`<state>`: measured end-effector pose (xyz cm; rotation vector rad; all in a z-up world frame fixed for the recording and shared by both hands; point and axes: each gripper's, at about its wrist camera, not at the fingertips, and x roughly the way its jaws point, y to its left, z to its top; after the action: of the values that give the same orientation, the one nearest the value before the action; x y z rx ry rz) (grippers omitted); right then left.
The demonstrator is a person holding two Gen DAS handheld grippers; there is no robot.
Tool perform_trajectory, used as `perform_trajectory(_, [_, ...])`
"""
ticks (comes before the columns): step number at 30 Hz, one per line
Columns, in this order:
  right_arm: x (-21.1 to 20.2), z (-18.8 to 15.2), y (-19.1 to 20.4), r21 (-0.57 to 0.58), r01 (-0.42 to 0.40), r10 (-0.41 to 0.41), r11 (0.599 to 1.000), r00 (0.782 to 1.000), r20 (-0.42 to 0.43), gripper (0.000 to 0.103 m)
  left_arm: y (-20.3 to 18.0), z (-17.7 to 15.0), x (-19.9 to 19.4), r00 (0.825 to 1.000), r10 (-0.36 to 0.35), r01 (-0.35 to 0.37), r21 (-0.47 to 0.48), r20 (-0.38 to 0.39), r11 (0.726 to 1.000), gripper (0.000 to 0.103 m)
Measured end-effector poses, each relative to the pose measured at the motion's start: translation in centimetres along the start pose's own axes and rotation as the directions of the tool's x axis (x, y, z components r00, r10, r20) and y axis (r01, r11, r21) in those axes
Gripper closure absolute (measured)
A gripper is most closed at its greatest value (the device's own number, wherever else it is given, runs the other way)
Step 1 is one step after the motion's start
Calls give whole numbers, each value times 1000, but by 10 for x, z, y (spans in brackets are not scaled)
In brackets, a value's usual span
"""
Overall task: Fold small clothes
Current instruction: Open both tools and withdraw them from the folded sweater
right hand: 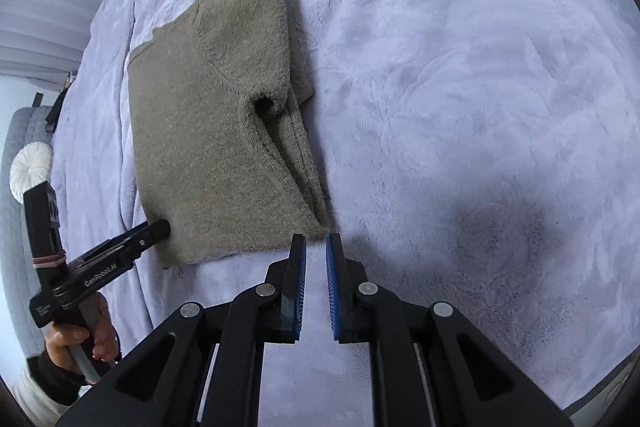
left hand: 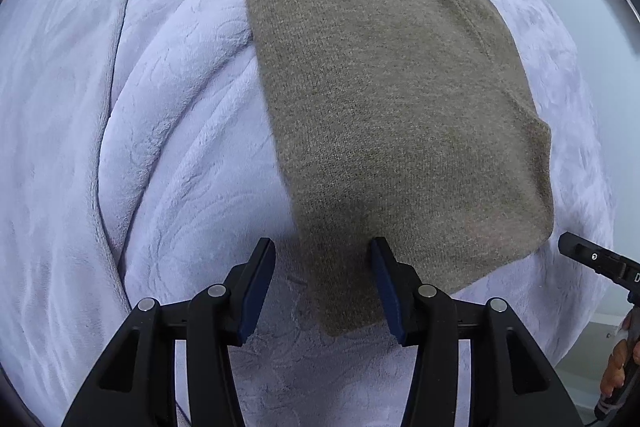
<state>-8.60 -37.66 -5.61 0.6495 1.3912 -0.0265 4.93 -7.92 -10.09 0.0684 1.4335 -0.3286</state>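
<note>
Left wrist view: a pale lavender plush blanket point(left hand: 168, 155) covers nearly the whole scene, rumpled into long ridges on the left side. On it lies an olive-brown knit sweater point(left hand: 392, 99), folded into a long panel that runs from the far centre down to the near centre, one near corner reaching between the fingers. Left gripper point(left hand: 322, 247) sits low over that corner with jaws spread wide; the right-hand pad point(left hand: 386, 279) touches or overlaps the knit edge, the left-hand pad over bare blanket. Right gripper's tip shows at the near right edge, just beside the sweater's near right corner. Right wrist view: same blanket point(right hand: 460, 87) fills the frame, sweater point(right hand: 208, 131) left of centre, a folded sleeve doubled along its right edge with a small open loop at the fold. Right gripper point(right hand: 316, 247) has jaws parted by a narrow gap with nothing between them, tips just beside the sweater's near right corner. Left gripper point(right hand: 160, 227) enters from the near left, tip against the sweater's near left edge. A white round cushion point(right hand: 30, 167) sits at the far left margin.
</note>
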Motion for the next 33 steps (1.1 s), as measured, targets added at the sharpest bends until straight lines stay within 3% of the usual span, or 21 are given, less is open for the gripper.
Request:
perform_trajectory(12, [6,7,16,-7,-62,62,998,998,-21,92,6,5,-12,1000,23,-23,-24,-1,999,51])
perform_trajectory(14, [7,9,17,-9,-68,68,998,997,-25,92,10,6,-16,999,53,-53,-32,7,998,19])
perform_trajectory(20, [9,16,18,-2,-77,77,997,996,-34,91,19,12,-22,996,89,-88,-58,27,994,18])
perform_trajectory(21, [9,17,18,-2,-75,75,997,997,-35,89,20,12,-23,995,97,-94,-61,33,994,18])
perform_trajectory(22, [9,18,18,-1,-74,74,997,997,-36,78,22,13,-25,994,103,-101,-64,36,993,8])
perform_trajectory(23, [9,20,17,1,-73,73,997,997,-36,60,23,14,-26,994,107,-104,-68,38,992,0])
perform_trajectory(25, [8,23,19,-6,-64,64,998,997,-31,45,24,16,-28,992,111,-107,-73,51,992,0])
perform_trajectory(27, [8,26,21,-14,-61,61,998,998,-33,45,23,19,-29,992,116,-112,-71,53,991,0])
perform_trajectory(31, [10,31,23,-19,-55,54,998,998,-34,33,20,23,-29,991,125,-121,-58,55,991,0])
perform_trajectory(33, [12,33,23,-20,-55,55,998,998,-34,32,20,24,-29,992,113,-110,-63,49,992,0])
